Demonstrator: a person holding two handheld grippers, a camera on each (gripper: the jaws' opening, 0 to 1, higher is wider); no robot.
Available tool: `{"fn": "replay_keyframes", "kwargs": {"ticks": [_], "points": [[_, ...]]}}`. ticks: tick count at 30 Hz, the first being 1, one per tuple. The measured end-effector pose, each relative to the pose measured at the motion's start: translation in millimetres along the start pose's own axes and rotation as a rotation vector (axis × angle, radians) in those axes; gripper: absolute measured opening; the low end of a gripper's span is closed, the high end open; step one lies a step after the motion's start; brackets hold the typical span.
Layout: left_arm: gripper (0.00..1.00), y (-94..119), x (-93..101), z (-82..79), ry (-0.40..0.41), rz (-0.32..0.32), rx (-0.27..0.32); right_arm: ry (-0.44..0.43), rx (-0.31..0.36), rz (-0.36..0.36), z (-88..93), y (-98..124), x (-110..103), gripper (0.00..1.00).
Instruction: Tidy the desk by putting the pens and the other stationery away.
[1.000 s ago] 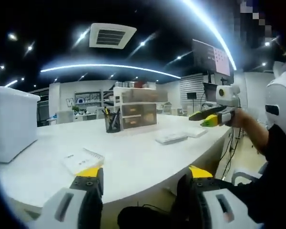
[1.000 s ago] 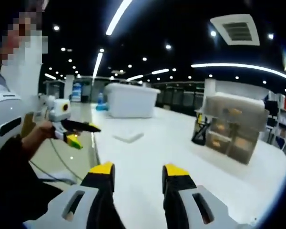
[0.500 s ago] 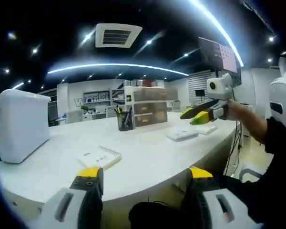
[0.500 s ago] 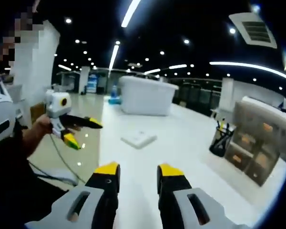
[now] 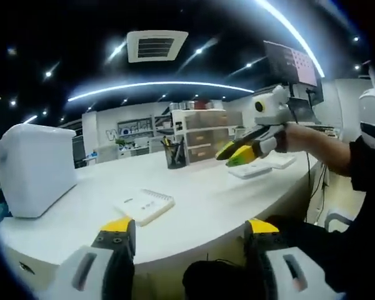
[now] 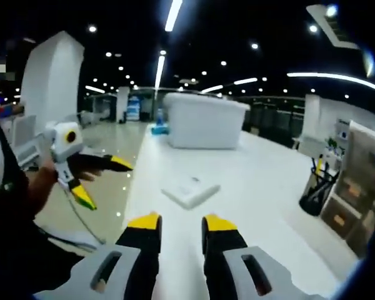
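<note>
White curved desk (image 5: pixel 200 206); large white lidded bin (image 5: pixel 34 169) at far left end; translucent drawer unit (image 5: pixel 203 134) far centre; wall monitor (image 5: pixel 290 62) upper right; ceiling vent (image 5: pixel 156 45) overhead

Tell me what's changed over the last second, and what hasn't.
The right claw has swung in over the desk toward the pen holder, and its jaws have narrowed, holding nothing. The left claw stays open and empty. The notepad, white bin and drawer unit haven't moved.
</note>
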State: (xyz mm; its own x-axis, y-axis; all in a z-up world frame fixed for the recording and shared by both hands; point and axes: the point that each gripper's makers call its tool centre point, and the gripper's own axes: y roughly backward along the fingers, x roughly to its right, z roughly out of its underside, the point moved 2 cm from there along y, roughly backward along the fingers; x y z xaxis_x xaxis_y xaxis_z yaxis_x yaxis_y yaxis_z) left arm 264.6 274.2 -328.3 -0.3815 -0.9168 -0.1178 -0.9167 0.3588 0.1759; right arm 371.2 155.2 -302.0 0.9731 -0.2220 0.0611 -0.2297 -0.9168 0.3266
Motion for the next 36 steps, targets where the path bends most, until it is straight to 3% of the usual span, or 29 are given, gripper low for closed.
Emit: {"fn": "replay_keyframes", "kwargs": {"ticks": [18,36], "points": [[0.7,1.6,-3.3,0.9,-0.002,-0.004,0.0,0.052,-0.095,0.015,22.7,-77.4,7.0,0.14],[0.7,1.1,-1.3,2.8,-0.004,0.0,-0.01,0.079,-0.098,0.058,32.2,-99.1,18.0,0.09]]}}
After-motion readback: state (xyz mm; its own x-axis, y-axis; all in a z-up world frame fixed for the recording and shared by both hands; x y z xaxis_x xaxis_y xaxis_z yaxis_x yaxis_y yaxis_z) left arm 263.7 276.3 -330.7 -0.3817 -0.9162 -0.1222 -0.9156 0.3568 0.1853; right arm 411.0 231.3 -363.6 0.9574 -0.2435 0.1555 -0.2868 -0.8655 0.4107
